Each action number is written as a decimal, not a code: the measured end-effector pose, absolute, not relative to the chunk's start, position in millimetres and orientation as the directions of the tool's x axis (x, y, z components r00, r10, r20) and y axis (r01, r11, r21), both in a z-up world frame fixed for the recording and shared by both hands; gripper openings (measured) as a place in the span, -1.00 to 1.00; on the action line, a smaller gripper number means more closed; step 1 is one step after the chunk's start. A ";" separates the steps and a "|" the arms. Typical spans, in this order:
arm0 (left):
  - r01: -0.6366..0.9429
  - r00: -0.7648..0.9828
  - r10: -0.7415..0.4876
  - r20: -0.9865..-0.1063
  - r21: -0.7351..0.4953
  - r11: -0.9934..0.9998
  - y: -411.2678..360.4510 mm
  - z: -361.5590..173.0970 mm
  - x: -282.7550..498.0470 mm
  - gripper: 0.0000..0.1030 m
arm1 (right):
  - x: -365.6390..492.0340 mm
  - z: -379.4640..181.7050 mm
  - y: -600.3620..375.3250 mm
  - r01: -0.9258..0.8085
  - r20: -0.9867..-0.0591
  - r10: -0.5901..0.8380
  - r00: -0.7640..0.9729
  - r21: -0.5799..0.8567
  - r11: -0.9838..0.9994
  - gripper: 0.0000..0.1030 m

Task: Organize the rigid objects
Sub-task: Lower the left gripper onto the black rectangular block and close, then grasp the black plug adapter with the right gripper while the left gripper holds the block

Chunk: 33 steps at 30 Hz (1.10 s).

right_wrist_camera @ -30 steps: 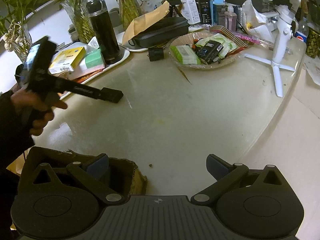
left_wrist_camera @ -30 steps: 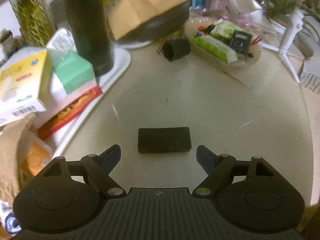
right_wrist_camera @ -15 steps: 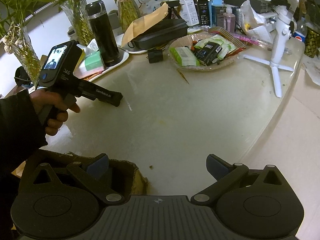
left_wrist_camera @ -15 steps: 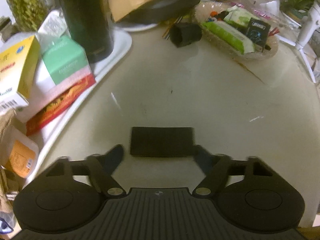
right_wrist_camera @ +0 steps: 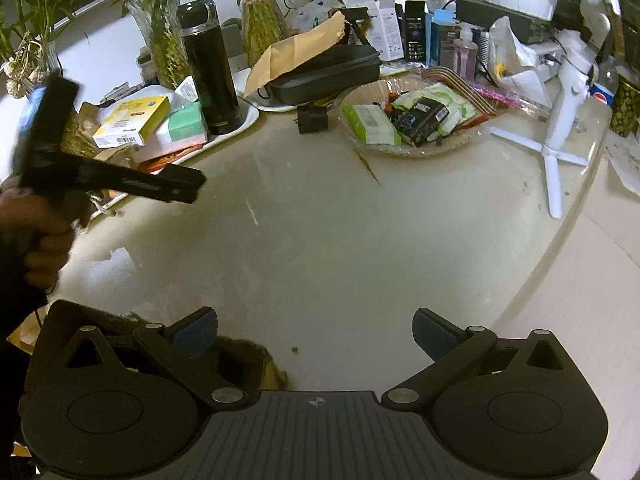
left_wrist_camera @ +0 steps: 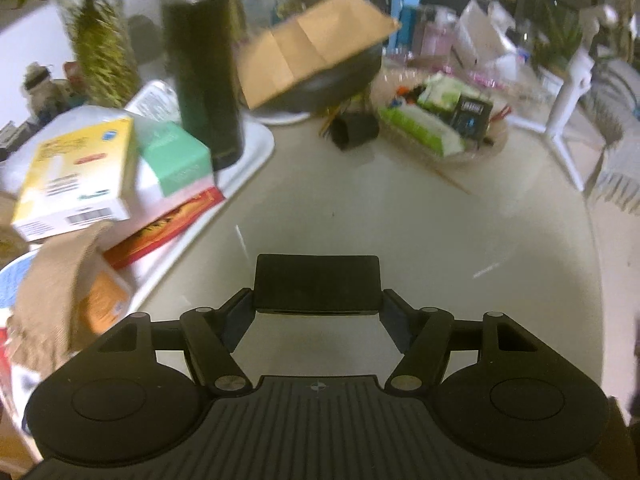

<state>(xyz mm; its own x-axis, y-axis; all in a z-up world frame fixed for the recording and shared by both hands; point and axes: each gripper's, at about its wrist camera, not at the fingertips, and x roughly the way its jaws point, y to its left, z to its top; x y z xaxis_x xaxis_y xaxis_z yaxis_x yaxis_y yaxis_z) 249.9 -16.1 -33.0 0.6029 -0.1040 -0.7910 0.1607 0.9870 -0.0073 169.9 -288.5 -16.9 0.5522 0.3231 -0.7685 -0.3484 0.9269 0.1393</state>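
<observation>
A flat black rectangular block (left_wrist_camera: 317, 283) sits between the fingers of my left gripper (left_wrist_camera: 318, 308), which is shut on its two short ends and holds it above the pale tabletop (left_wrist_camera: 400, 220). In the right wrist view the left gripper (right_wrist_camera: 176, 188) appears at the left, held in a hand, with the block at its tip. My right gripper (right_wrist_camera: 314, 330) is open and empty, low over the table's near edge.
A white tray (left_wrist_camera: 256, 152) at the left holds a black flask (left_wrist_camera: 202, 64), a yellow box (left_wrist_camera: 76, 180) and a green box (left_wrist_camera: 176, 156). A glass bowl (right_wrist_camera: 408, 120) of packets, a small black adapter (right_wrist_camera: 313, 119), a black case (right_wrist_camera: 328, 72) and a white tripod (right_wrist_camera: 564, 112) stand behind.
My left gripper moved forward around the black block, closed on it and lifted it off the table. My right gripper has stayed still and open.
</observation>
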 end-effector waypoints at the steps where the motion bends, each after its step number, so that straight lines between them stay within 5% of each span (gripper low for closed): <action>1: 0.157 0.614 -0.106 -0.782 -0.011 0.988 -14.8 -29.7 244.3 0.31 | 172.8 -17.1 -286.5 -0.355 -0.769 0.327 0.550 0.139 0.925 1.00; 29: 0.164 0.751 -0.144 -0.644 -0.029 0.986 1.5 -6.5 198.4 0.31 | 313.0 -14.4 -211.9 -0.538 -0.621 0.461 0.635 0.073 0.840 0.99; 33: 0.165 0.757 -0.152 -0.636 -0.039 0.985 3.9 -4.4 197.3 0.31 | 325.9 -22.1 -204.4 -0.545 -0.584 0.481 0.654 0.078 0.835 0.86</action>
